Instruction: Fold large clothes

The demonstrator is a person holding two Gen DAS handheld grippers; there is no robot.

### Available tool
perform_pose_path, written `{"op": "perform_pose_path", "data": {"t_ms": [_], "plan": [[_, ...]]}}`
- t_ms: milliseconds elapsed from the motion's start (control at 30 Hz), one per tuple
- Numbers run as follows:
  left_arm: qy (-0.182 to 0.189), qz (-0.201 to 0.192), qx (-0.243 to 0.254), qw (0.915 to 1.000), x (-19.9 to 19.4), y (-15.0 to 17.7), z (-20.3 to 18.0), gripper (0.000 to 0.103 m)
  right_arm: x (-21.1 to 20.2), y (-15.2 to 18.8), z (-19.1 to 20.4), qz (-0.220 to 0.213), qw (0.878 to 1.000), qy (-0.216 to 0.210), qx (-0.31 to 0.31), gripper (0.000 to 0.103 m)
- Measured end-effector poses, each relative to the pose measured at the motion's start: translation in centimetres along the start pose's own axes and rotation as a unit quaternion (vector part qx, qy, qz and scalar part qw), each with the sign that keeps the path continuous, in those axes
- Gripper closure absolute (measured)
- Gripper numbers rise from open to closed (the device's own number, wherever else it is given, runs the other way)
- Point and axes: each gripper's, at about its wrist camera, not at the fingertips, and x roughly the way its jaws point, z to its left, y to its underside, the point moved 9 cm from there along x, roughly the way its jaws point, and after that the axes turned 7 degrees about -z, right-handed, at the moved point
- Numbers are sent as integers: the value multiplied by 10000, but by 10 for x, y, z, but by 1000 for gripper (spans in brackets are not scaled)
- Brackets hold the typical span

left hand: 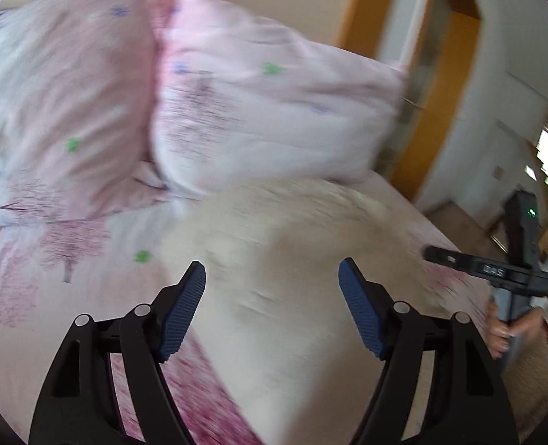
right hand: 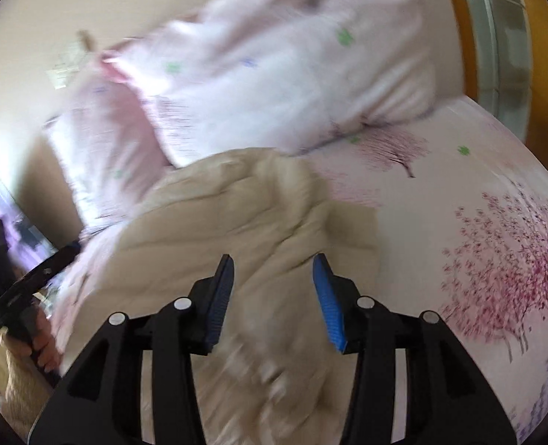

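Observation:
A large cream garment (left hand: 292, 259) lies spread on the pink flowered bed sheet (left hand: 51, 278). It also shows in the right wrist view (right hand: 236, 215), rumpled. My left gripper (left hand: 272, 272) is open and empty above the garment. My right gripper (right hand: 274, 263) is open and empty above the garment too. The right gripper also shows at the right edge of the left wrist view (left hand: 496, 270), held in a hand. The left gripper shows at the left edge of the right wrist view (right hand: 33, 282). Both views are blurred by motion.
Two pink flowered pillows (left hand: 274, 111) (left hand: 62, 92) lean against the wall at the head of the bed. The bed sheet (right hand: 496, 241) extends to the right. An orange door frame (left hand: 440, 92) stands beyond the bed.

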Motion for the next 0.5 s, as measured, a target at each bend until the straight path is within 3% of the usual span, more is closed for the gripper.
{"op": "perform_pose_path", "data": {"t_ms": [100, 233, 333, 500], "plan": [[220, 342, 124, 9991, 6, 18, -20, 28, -4, 24, 17, 174, 9993, -173, -283, 57], [-42, 753, 294, 9967, 22, 44, -22, 26, 17, 51, 7, 599, 9977, 181, -258, 59], [-161, 957, 345, 9947, 30, 60, -16, 25, 31, 67, -3, 856, 9962, 149, 89, 59], [-308, 1197, 239, 9920, 39, 85, -5, 18, 34, 77, -7, 840, 9960, 153, 272, 59]]}}
